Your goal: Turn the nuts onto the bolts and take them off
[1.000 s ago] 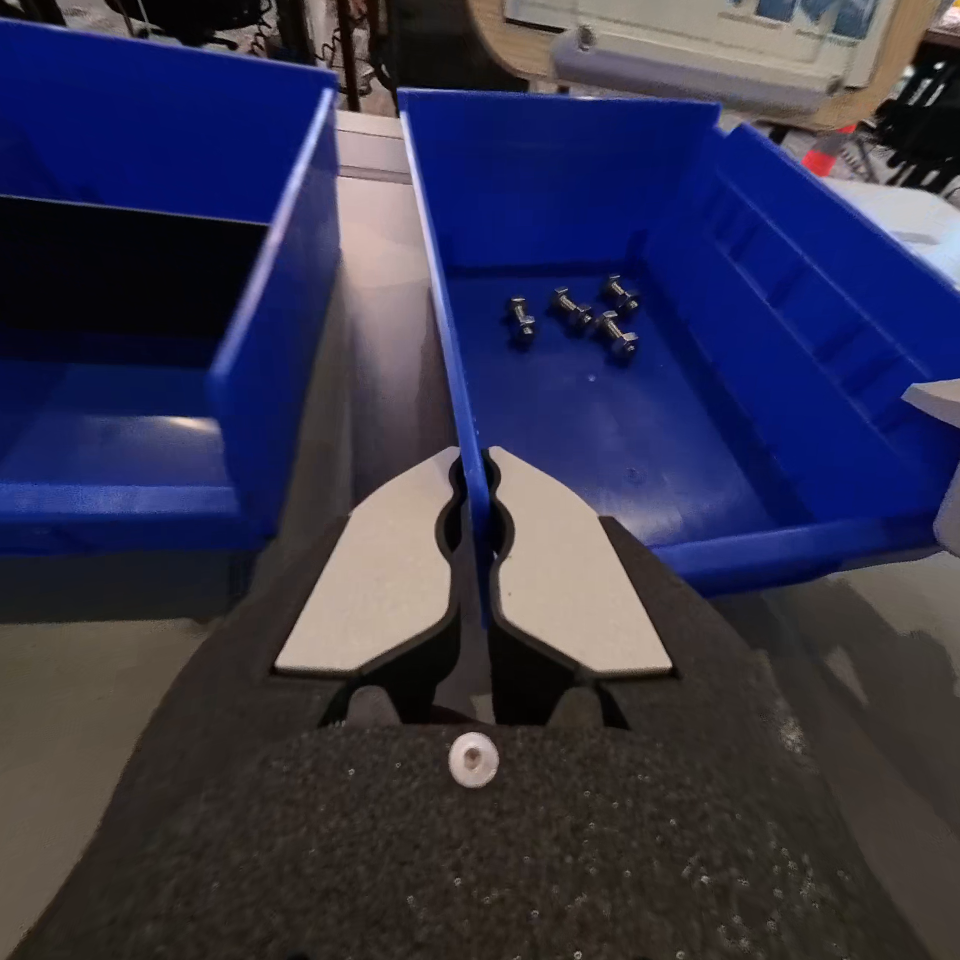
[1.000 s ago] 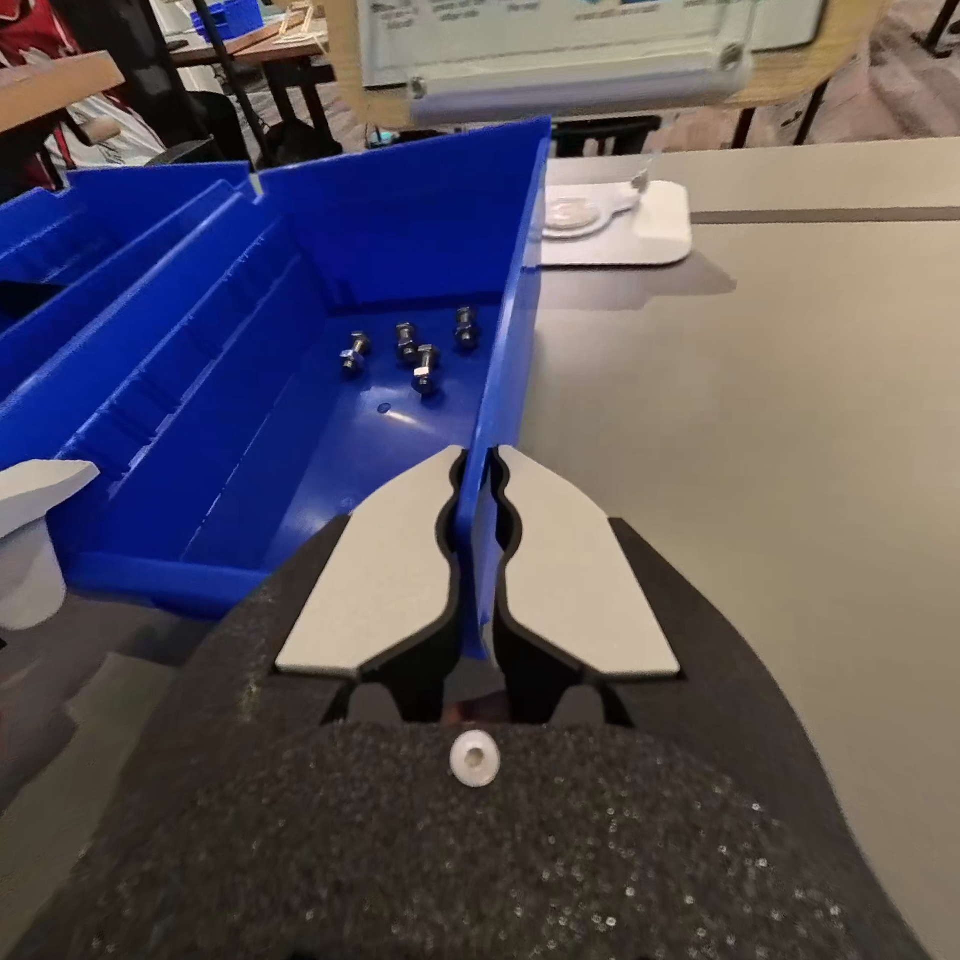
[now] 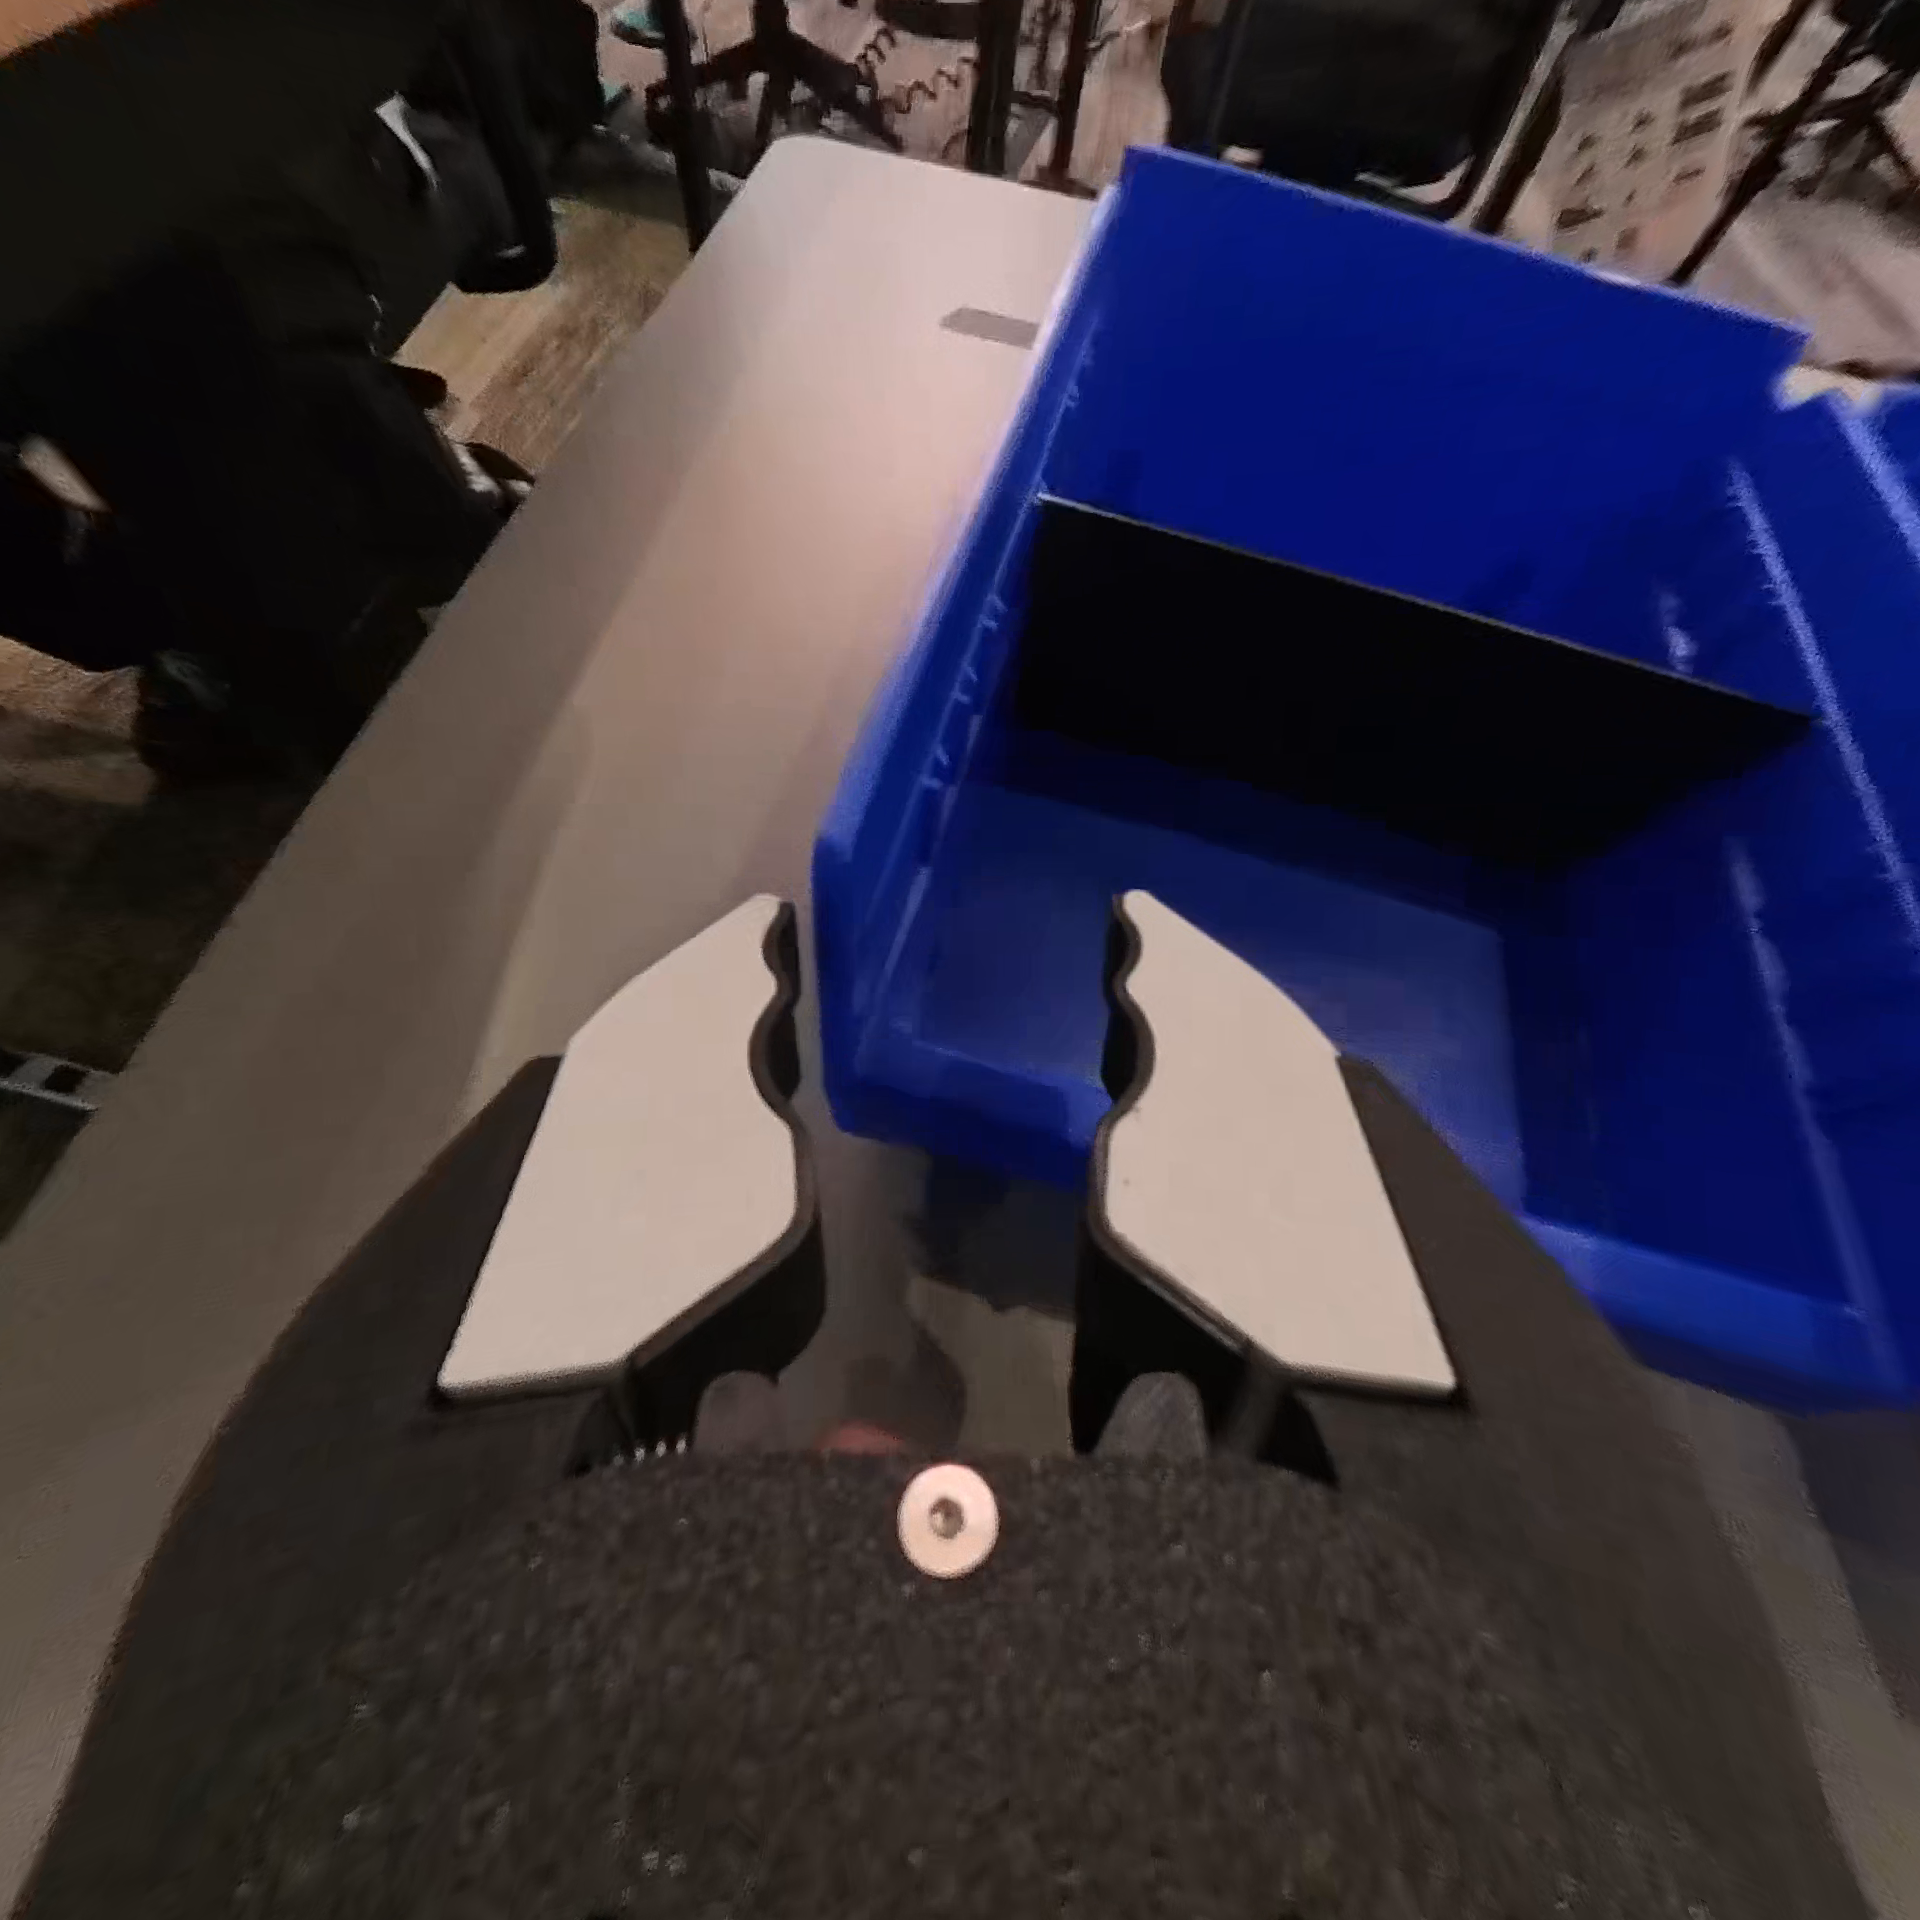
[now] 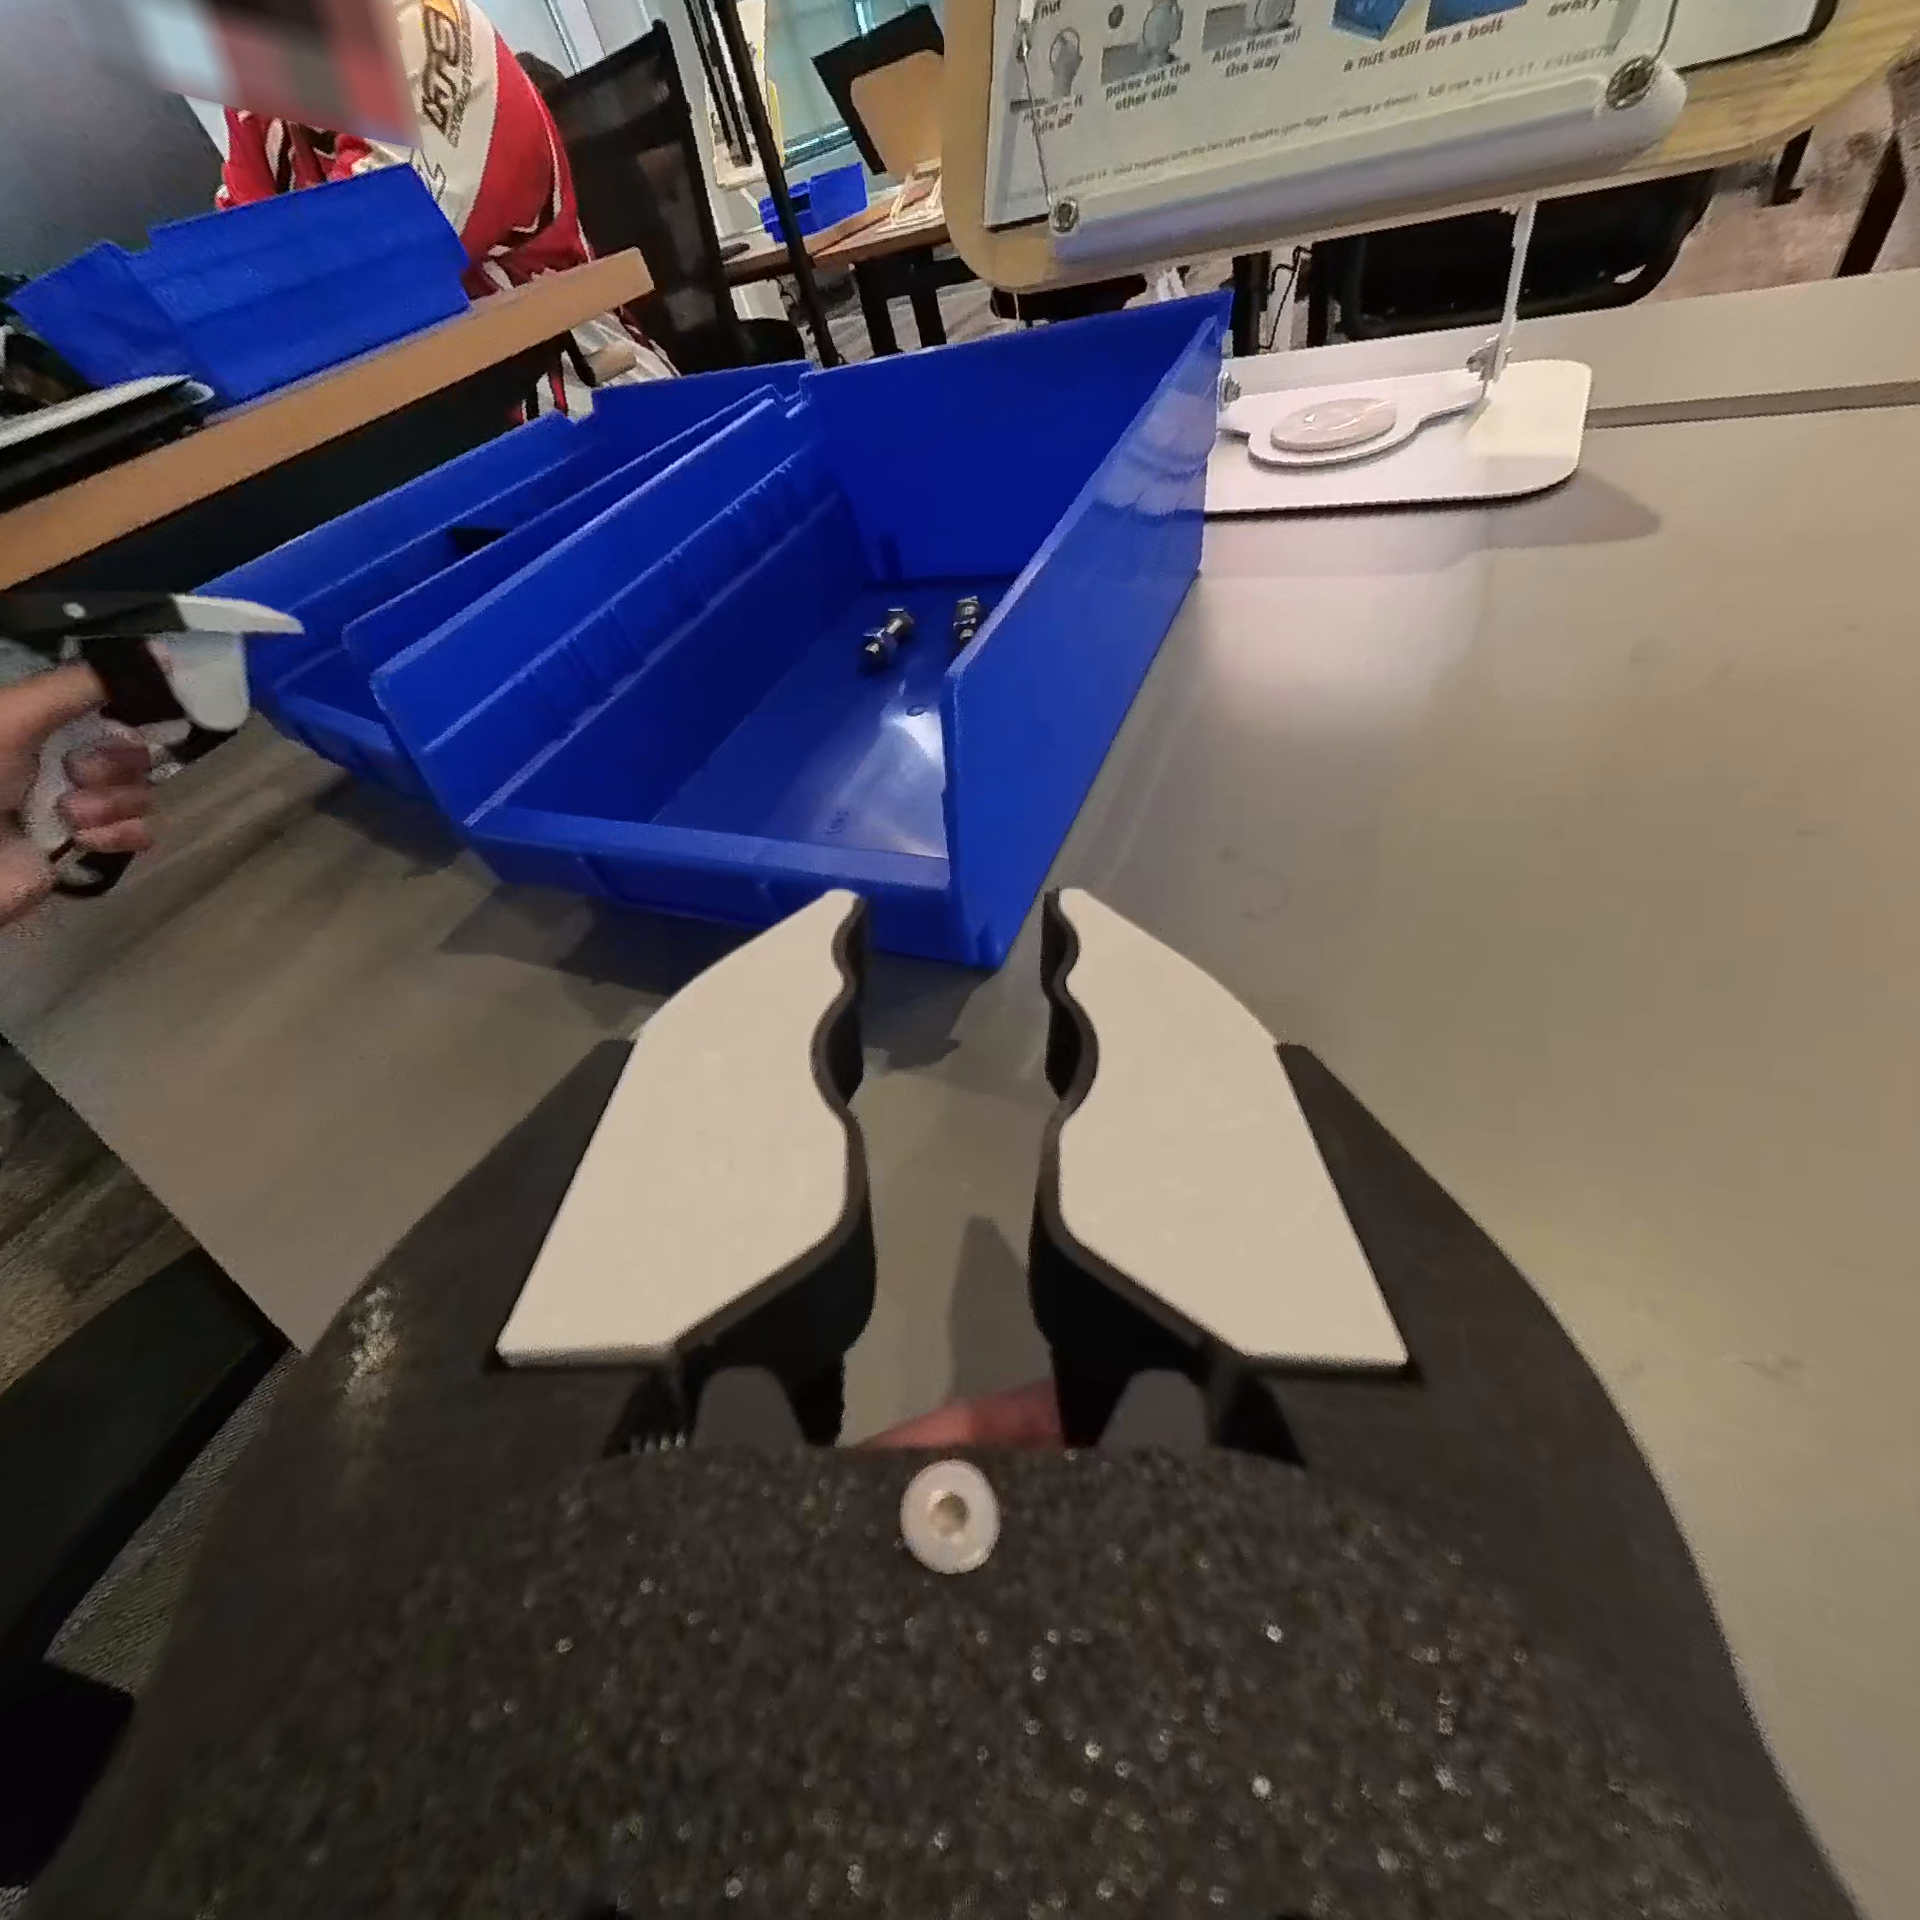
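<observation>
Grey table (image 4: pixel 1455 831) carries two blue bins. Divided bin (image 3: pixel 1351 436) at the left gripper's (image 3: pixel 951 935) 1 o'clock, apparently empty. Bolts with nuts on (image 4: pixel 914 634) in shallow bin (image 4: pixel 1081 644), right gripper's (image 4: pixel 951 935) 12 o'clock. Both grippers spread, holding nothing. Unscrewing not begun.

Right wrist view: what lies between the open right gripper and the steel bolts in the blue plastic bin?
Bare grey tabletop, then the blue plastic bin's low front lip and bare floor, separate the right gripper from the steel bolts.

Grey table (image 4: pixel 1507 831), wooden desk (image 4: pixel 312 416) behind
</observation>
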The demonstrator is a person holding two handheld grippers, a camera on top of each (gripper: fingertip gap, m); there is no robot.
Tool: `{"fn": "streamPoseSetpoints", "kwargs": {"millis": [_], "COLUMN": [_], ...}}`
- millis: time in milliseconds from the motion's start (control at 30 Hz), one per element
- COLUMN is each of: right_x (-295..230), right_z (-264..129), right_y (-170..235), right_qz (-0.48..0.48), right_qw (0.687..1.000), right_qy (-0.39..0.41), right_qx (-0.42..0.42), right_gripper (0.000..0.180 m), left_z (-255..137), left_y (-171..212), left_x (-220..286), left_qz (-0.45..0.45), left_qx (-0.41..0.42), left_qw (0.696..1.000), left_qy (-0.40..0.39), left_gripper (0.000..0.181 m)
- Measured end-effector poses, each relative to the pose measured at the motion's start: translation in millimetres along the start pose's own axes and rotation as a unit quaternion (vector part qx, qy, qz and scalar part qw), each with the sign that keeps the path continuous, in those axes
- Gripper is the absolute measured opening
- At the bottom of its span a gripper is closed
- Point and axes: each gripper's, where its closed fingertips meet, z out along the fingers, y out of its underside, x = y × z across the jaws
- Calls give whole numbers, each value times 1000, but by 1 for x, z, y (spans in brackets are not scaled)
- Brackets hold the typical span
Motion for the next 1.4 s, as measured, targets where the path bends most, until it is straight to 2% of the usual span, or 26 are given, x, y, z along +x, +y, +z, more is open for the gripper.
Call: {"fn": "streamPoseSetpoints", "kwargs": {"millis": [100, 167, 200, 333, 433, 600, 867, 967, 1000, 1067, 1133, 1200, 1300, 1400], "right_x": [0, -4, -6, -15, -24, -46, -173, -201, -203, -205, -201, -198, -205, -211], "right_z": [0, 1, 1, 3, 5, 14, 50, 68, 75, 89, 98, 101, 99, 89], "right_y": [0, 0, 0, 2, 5, 14, 48, 54, 54, 54, 52, 45, 27, -8], "right_qz": [-4, -1, 0, -9, -6, -28, -105, -144, -153, -161, -132, -127, -133, -137], "right_qw": [1000, 1000, 1000, 1000, 999, 997, 986, 982, 982, 981, 986, 987, 988, 989], "right_qy": [-1, -10, -14, -26, -41, -54, -117, -106, -94, -81, -68, -61, -59, -62], "right_qx": [-1, -3, -4, -7, -14, -40, -64, -63, -65, -68, -80, -79, -52, -9], "right_gripper": [30, 29, 28, 27, 26, 28, 51, 51, 50, 29, 24, 5, 3, 4], "left_z": [5, 12, 15, 8, -16, -79, -160, -176, -180, -188, -194, -202, -214, -230], "left_y": [-12, -15, -15, -9, 6, 40, 87, 96, 98, 103, 106, 106, 97, 69], "left_x": [-19, -18, -15, 2, 9, 22, 47, 54, 57, 62, 66, 65, 67, 74], "left_qz": [32, 42, 42, 11, 39, 40, 1, 1, 3, 9, 14, 22, 30, 37], "left_qx": [12, 9, 6, -10, 6, 40, 78, 95, 98, 104, 111, 126, 150, 192], "left_qw": [998, 998, 999, 998, 999, 998, 995, 993, 992, 991, 989, 985, 979, 971], "left_qy": [-60, -46, -29, 56, 28, -24, -59, -72, -76, -84, -95, -117, -136, -139], "left_gripper": [59, 41, 17, 3, 2, 3, 3, 3, 3, 3, 4, 4, 4, 4]}}
